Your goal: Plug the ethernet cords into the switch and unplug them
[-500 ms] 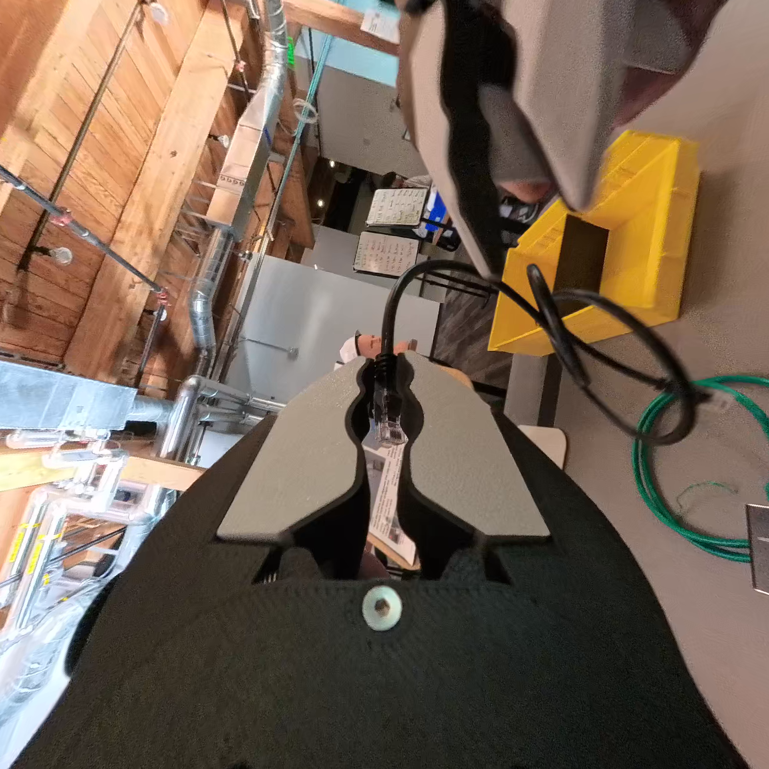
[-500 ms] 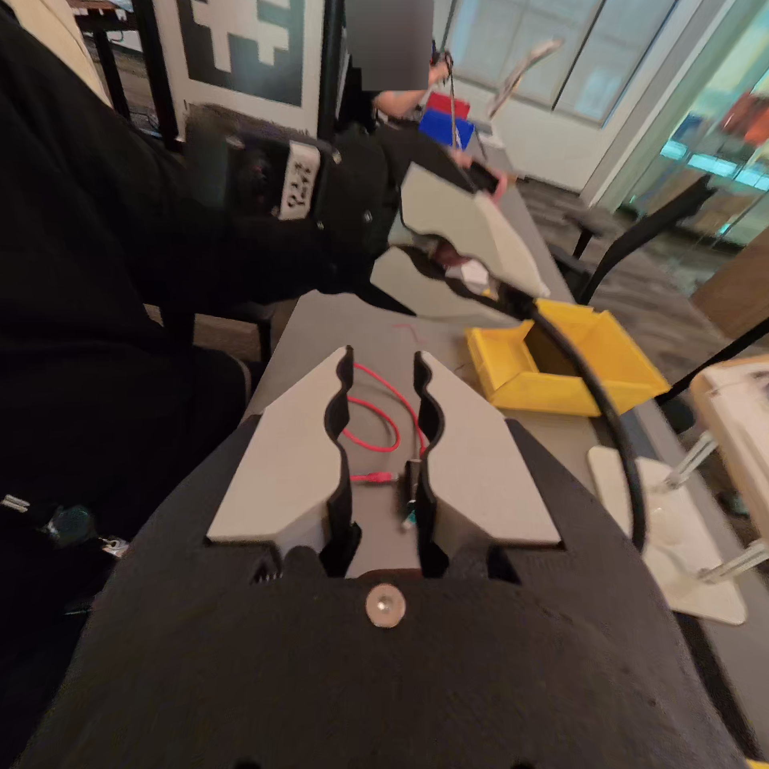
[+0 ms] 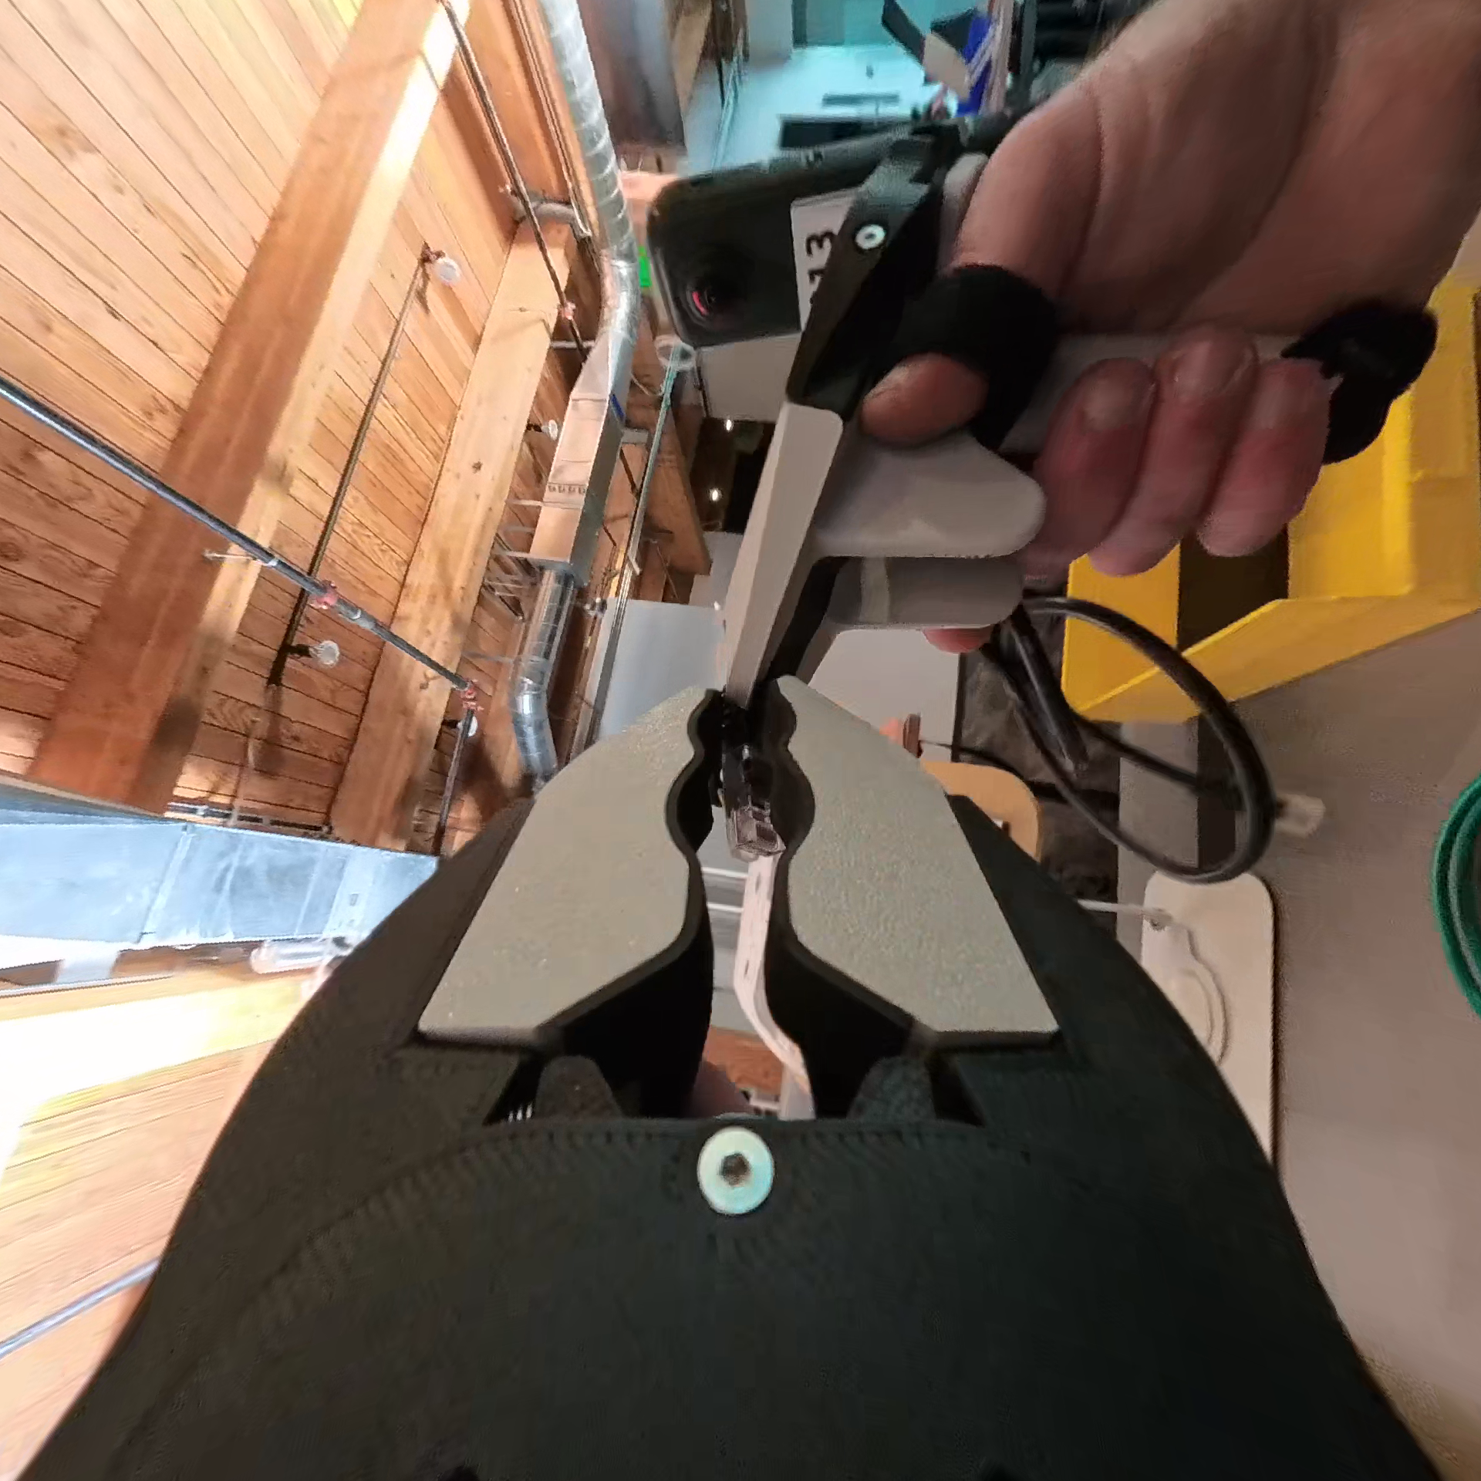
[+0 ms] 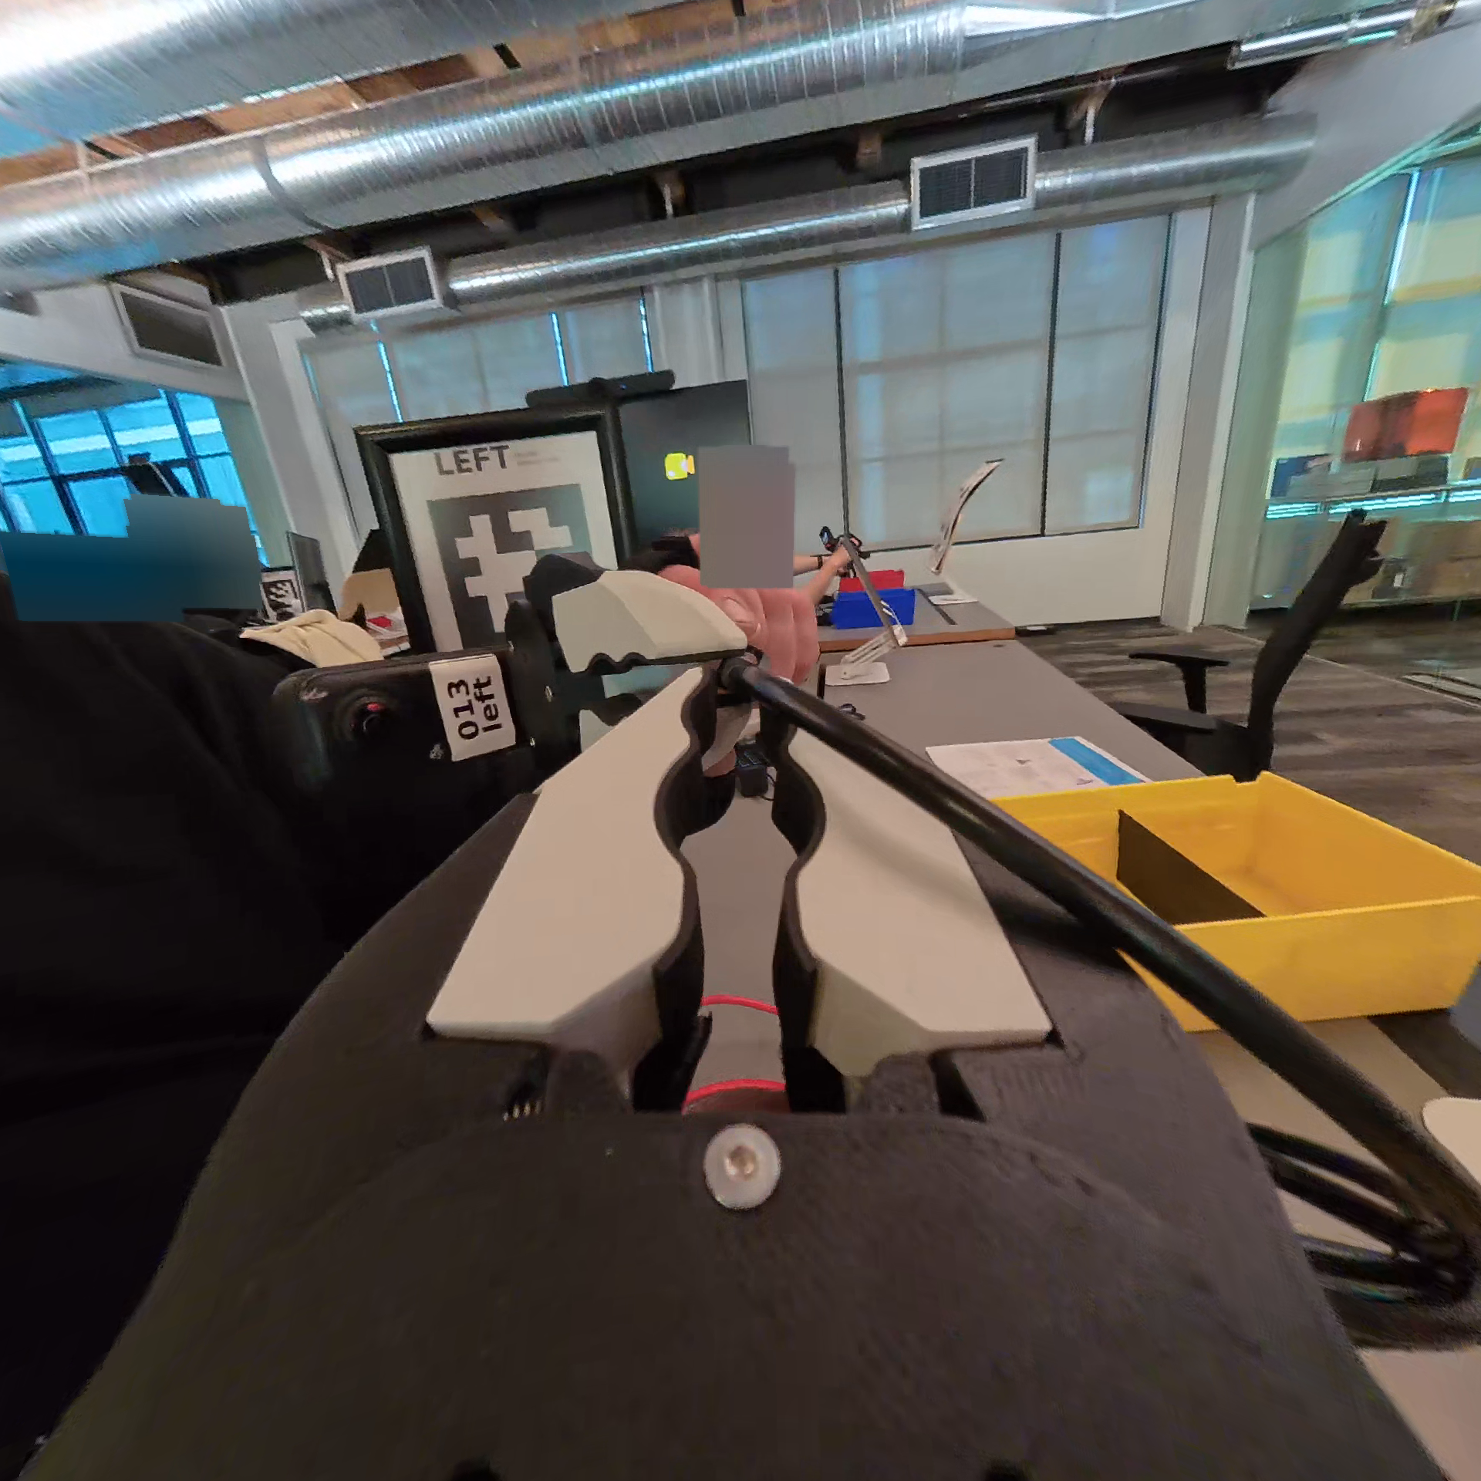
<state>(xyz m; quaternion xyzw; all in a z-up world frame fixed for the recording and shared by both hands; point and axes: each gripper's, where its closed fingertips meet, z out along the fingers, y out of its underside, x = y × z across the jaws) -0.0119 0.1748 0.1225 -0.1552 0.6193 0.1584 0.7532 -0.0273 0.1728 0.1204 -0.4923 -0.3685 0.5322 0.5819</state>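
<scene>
Open-plan office – desks (image 4: 994,689), swivel chair (image 4: 1250,705), exposed ducts (image 4: 641,152).

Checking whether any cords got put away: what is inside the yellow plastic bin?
The yellow plastic bin shows only a black divider panel and bare yellow floor. The near wall hides the floor closest to it.

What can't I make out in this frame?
Switch: in neither view.
Red cord: right wrist view, mostly hidden behind the right gripper.
Green cord: left wrist view, cut off by the right edge.
Black cord: right wrist view, its coil runs off the right edge.
</scene>
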